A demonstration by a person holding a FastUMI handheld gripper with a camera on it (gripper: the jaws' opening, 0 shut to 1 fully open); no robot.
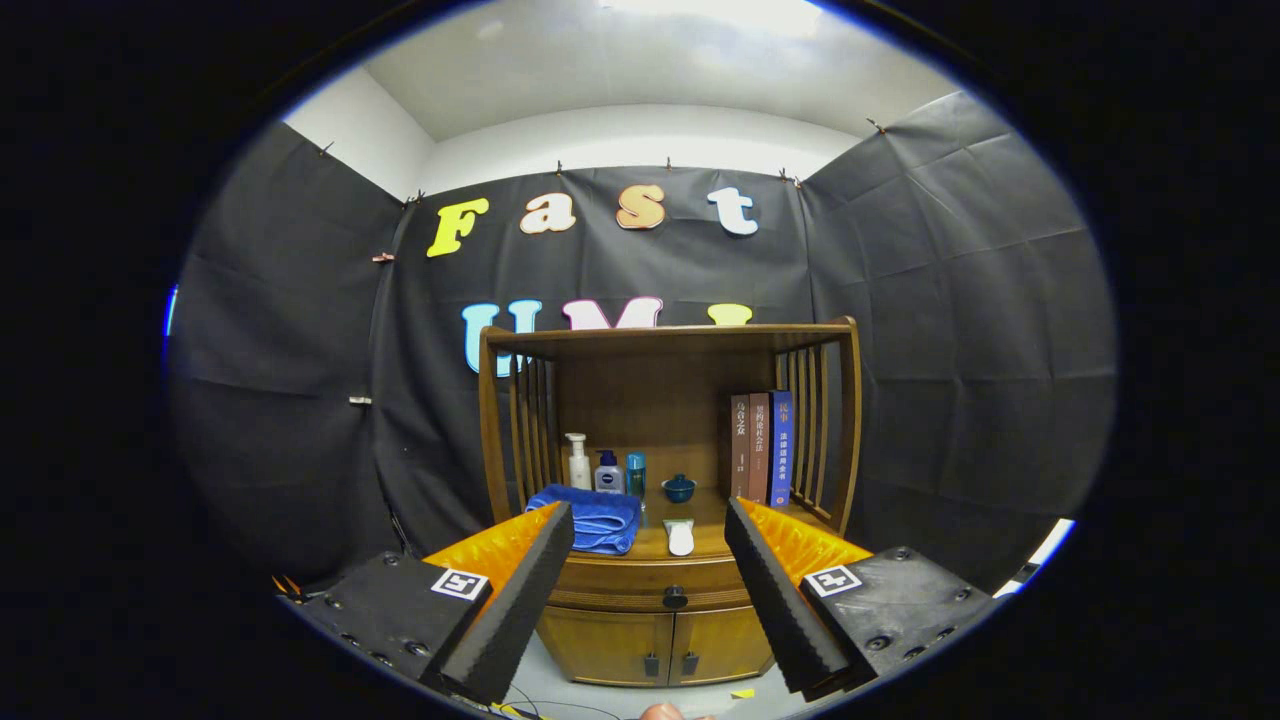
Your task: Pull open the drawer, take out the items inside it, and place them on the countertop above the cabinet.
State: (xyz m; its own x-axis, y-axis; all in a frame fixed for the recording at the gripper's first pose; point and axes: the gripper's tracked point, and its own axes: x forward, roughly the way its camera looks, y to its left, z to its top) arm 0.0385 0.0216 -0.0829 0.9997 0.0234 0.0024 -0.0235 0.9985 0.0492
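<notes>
Against the booth's back wall stands a wooden cabinet (665, 440) with slatted sides, and the gripper (650, 585) hangs in front of it with its fingers spread wide, nothing between them. The drawer (640, 585) sits shut under the countertop (700, 535), its dark round knob (675, 597) showing in the gap between the fingers, well beyond their tips. Below it are two small cupboard doors (665, 645), also closed. On the countertop a folded blue towel (590, 518) lies toward the left finger, and just beside it is a small white object (680, 537), perhaps a scraper or brush, too small to tell. Farther back stand a white pump bottle (577, 462), two shorter bottles (620, 473), and a small blue bowl (679, 487). Three books (760, 448) stand upright against the right slats.
</notes>
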